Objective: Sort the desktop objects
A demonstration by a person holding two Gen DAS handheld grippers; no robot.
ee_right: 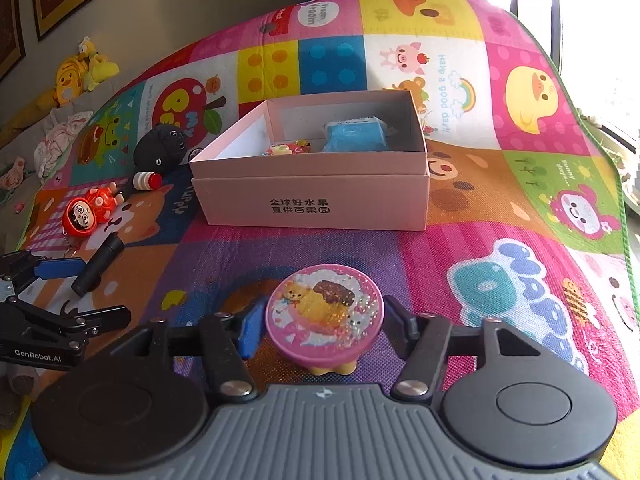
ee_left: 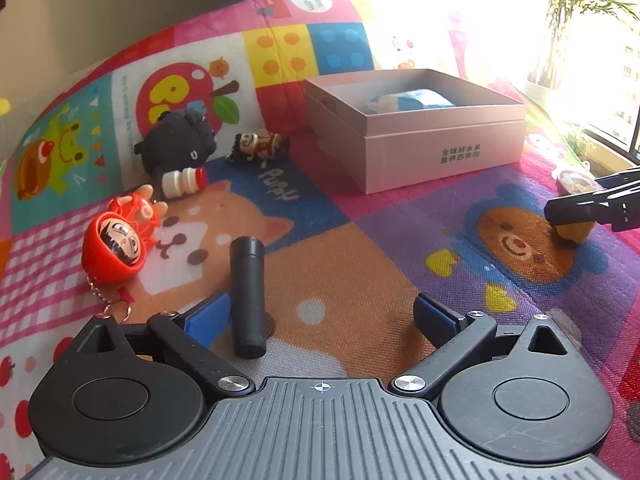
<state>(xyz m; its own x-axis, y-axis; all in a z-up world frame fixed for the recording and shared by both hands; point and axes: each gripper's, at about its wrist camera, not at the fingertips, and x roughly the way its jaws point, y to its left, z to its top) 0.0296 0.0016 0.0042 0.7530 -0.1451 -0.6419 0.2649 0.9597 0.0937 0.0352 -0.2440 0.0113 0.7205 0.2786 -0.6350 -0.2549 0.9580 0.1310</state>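
My left gripper (ee_left: 322, 314) is open and low over the play mat; a black cylinder (ee_left: 247, 296) lies just inside its left finger. My right gripper (ee_right: 324, 330) is open, its fingers either side of a round pink toy (ee_right: 325, 314) with a bear picture on its lid, standing on the mat. An open pink box (ee_right: 312, 196) sits beyond, holding a blue item (ee_right: 354, 136) and a small colourful trinket (ee_right: 288, 148). The box also shows in the left wrist view (ee_left: 416, 140). Left of it lie a red daruma keychain (ee_left: 114, 248), a small white bottle (ee_left: 182, 182), a black plush (ee_left: 180, 142) and a small figurine (ee_left: 260, 144).
The colourful play mat (ee_right: 520, 264) covers the whole surface. Yellow plush toys (ee_right: 76, 74) and cloth lie off the mat at far left. A potted plant (ee_left: 576, 12) and a window stand at the right. The left gripper shows at the left edge of the right wrist view (ee_right: 60, 296).
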